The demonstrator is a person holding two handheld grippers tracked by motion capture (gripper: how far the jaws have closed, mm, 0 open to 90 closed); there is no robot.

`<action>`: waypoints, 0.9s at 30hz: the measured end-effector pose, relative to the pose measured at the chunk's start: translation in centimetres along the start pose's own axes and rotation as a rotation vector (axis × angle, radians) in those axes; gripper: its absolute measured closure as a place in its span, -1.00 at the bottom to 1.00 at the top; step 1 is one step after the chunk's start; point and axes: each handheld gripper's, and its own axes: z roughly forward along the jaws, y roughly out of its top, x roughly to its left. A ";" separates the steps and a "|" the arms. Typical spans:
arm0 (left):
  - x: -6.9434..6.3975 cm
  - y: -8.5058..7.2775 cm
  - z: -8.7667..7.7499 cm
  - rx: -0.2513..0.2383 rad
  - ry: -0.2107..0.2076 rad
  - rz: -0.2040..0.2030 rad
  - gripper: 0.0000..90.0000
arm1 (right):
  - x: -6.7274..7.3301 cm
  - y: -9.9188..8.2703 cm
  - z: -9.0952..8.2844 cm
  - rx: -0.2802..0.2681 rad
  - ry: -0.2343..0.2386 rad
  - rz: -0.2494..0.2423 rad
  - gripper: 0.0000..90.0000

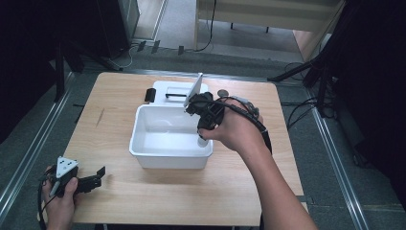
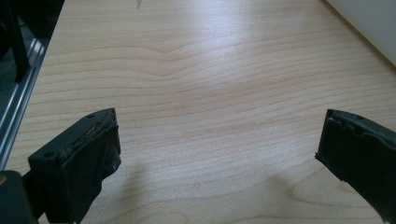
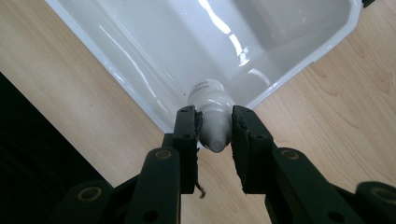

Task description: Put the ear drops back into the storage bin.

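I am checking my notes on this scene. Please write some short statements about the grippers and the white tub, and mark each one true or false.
1. The right gripper is shut on a light bulb. True.
2. The left gripper holds a bulb too. False: its jaws stand wide apart over the bare wooden table.
3. The bulb is held above the corner of the white tub. True.
4. The left gripper rests inside the tub. False: it is at the table's near left corner.
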 end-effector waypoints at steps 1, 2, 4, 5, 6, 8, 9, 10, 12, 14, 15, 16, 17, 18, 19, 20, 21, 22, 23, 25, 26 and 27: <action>0.0 0.0 0.0 0.000 0.000 0.000 -1.00 | 0.0 0.0 0.1 0.007 -0.001 -0.002 0.61; 0.0 0.0 0.0 0.001 0.001 0.000 -1.00 | 0.0 0.0 0.4 0.010 0.001 -0.002 0.61; 0.0 0.0 0.0 0.001 0.001 -0.001 -1.00 | 0.0 -0.1 0.5 0.009 0.002 -0.002 0.61; 0.0 0.0 0.0 0.001 0.000 0.000 -1.00 | 0.1 -0.1 0.7 0.009 0.005 -0.005 0.61; 0.0 0.0 0.0 0.001 0.001 0.000 -1.00 | 0.1 -0.1 0.7 0.009 0.005 -0.005 0.61; 0.0 0.0 0.0 0.001 0.001 0.000 -1.00 | 0.1 -0.1 0.9 0.010 0.007 -0.006 0.61; 0.0 0.0 0.0 0.001 0.001 0.000 -1.00 | 0.2 0.0 1.0 0.013 0.009 -0.003 0.61; 0.0 0.0 0.0 0.001 0.001 0.000 -1.00 | 0.2 0.0 1.1 0.013 0.009 -0.009 0.61; 0.0 0.0 0.0 0.001 0.001 0.000 -1.00 | 0.3 0.0 1.4 0.013 0.012 -0.011 0.61; 0.0 0.0 0.0 0.001 0.001 0.000 -1.00 | 0.3 0.0 1.6 0.016 0.013 -0.016 0.61; 0.0 0.0 0.0 0.000 0.001 0.000 -1.00 | 0.4 0.0 1.8 0.016 0.013 -0.014 0.61; 0.0 0.0 0.0 0.001 0.001 0.000 -1.00 | 0.4 0.0 2.0 0.017 0.011 -0.013 0.61; 0.0 0.0 0.0 0.001 0.000 0.000 -1.00 | 0.5 0.0 2.1 0.015 0.013 -0.014 0.61; 0.0 0.0 0.0 0.001 0.000 0.000 -1.00 | 0.5 0.0 2.1 0.015 0.013 -0.014 0.61; 0.0 0.0 0.0 0.000 0.000 0.000 -1.00 | 0.6 0.0 2.4 0.026 0.014 -0.013 0.61; 0.0 0.0 0.0 0.000 0.000 0.000 -1.00 | 0.6 0.0 2.4 0.026 0.014 -0.013 0.61; 0.0 0.0 0.0 0.001 0.000 0.000 -1.00 | 0.6 0.0 2.7 0.026 0.018 -0.017 0.61; 0.0 0.0 0.0 0.001 0.000 0.000 -1.00 | 0.6 0.0 2.7 0.026 0.018 -0.017 0.61; 0.0 0.0 0.0 0.001 0.000 0.000 -1.00 | 0.7 0.1 3.0 0.029 0.016 -0.020 0.61; 0.0 0.0 0.0 0.001 0.001 0.000 -1.00 | 0.8 0.1 3.4 0.033 0.023 -0.022 0.61; 0.0 0.0 0.0 0.001 0.001 0.000 -1.00 | 0.8 0.1 3.5 0.034 0.021 -0.030 0.61; 0.0 0.0 0.0 0.001 0.001 0.000 -1.00 | 0.8 0.2 3.6 0.040 0.020 -0.025 0.61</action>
